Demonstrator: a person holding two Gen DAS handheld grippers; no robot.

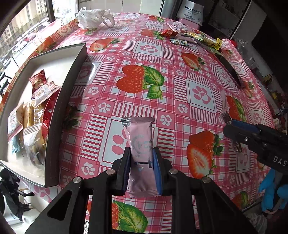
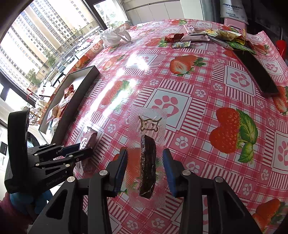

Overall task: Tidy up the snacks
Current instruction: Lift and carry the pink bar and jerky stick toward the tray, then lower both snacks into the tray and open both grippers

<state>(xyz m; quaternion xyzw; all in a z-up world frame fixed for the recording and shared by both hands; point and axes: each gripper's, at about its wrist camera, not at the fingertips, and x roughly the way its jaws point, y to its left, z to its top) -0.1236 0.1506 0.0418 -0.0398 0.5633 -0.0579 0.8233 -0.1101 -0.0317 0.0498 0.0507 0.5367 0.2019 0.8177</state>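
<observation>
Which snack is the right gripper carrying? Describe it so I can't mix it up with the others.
Over the strawberry tablecloth, look between the right gripper fingers: a clear embossed packet with a dark brown bar inside. Unlike the opaque pink packet in the left gripper, it is see-through.

"SINYE" heads the white bag [image 1: 191, 13]; "DAS" marks the right tool [image 1: 232, 131].

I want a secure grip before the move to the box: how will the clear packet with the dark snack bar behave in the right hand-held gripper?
The clear packet looks like thin embossed film, so its edges will probably flop. The dark bar fills only the middle, so the pads may just crumple film. It seems light, and the glossy wrapper could slip.
</observation>
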